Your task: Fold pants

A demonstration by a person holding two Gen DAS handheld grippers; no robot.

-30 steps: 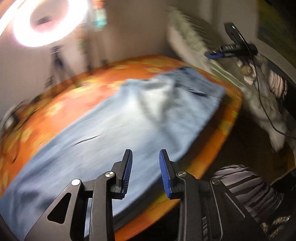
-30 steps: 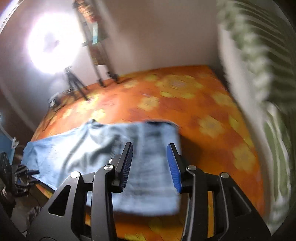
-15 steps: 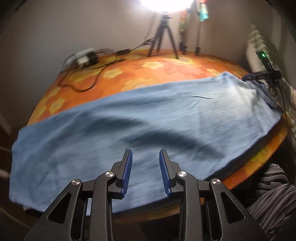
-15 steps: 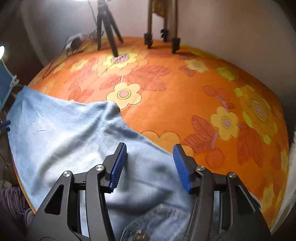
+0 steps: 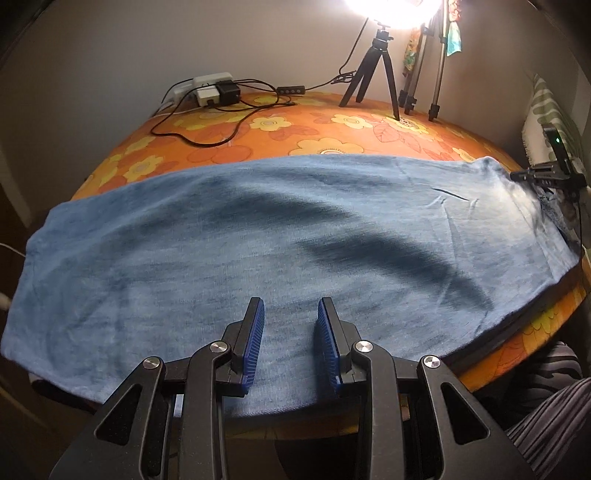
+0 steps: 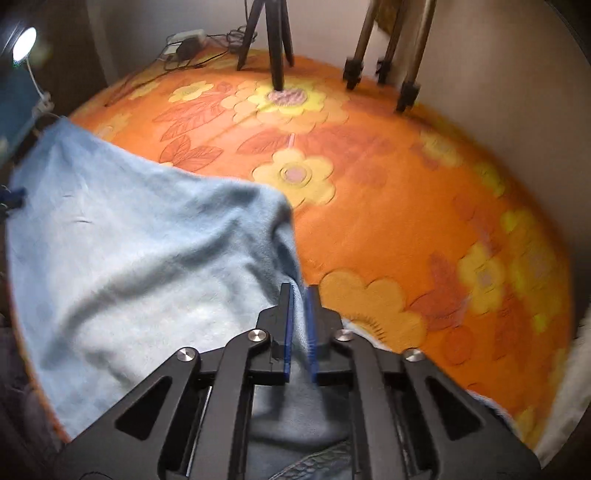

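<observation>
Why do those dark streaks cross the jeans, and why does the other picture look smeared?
Left wrist view: the bright lamp behind the tripod casts long shadows across the pants. Right wrist view: motion blur softens the orange floral cloth; fisheye bulges both.

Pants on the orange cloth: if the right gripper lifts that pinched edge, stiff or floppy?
Likely floppy: the pants already drape in soft folds up to the right gripper. Probably drags rather than slides; the floral cloth looks fuzzy. Long span would sag.
</observation>
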